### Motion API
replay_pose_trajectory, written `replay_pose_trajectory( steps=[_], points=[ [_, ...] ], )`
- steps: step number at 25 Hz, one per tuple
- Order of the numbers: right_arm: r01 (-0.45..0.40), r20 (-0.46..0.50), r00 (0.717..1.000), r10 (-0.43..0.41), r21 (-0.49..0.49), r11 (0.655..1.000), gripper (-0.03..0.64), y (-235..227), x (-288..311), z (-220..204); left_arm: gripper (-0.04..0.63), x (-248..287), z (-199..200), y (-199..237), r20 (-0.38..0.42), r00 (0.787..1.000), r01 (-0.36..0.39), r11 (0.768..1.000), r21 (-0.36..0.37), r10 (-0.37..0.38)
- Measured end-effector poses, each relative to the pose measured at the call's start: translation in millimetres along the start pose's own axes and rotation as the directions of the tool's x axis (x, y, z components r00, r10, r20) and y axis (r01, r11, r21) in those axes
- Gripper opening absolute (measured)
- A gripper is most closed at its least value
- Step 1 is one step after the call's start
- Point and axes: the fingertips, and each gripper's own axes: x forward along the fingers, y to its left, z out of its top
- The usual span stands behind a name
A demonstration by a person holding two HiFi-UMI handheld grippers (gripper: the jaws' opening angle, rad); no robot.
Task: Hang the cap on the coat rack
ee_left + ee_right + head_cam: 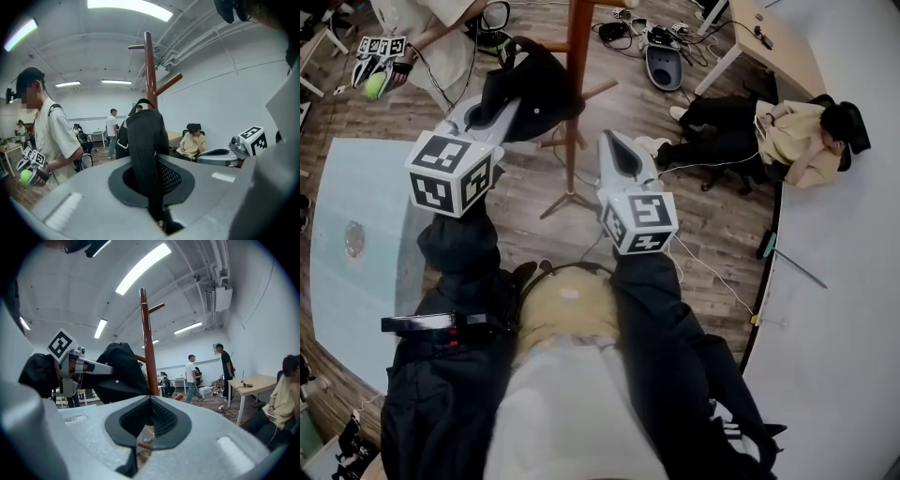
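No legible text, brand, number or sign in any view. Only print: black-white square markers (441, 153) on cubes of left gripper (508, 101), right gripper (612, 141); patterns, no characters.

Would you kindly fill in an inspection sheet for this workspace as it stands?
Surface: wood floor; glass table at left.
Job's things: black cap held by the coat rack; whether it sits on a peg is unclear.
Clutter: dark gear on the floor beyond the rack.
Tools: left tool shut on cap; right tool shut, empty.
Cables: thin cable across the floor.
Surroundings: seated person; standing person with a green ball; desk.
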Motion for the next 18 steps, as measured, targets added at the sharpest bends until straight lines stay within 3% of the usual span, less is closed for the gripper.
replay_pose_trajectory(
  steps=[12,18],
  points=[
    [0.047,-0.011,0.999,-0.046,0.023,0.999,-0.005,-16.1,-3.9,-1.9,0.003,27.8,-20.8,-2.3,-0.075,0.996,0.049,0.998,-0.033,-0.052],
    [0.042,-0.017,0.999,-0.042,0.018,0.999,-0.005,-14.8,-4.4,-4.2,0.017,27.3,-24.4,0.0,-0.031,0.999,0.031,0.997,-0.073,-0.034]
  ],
)
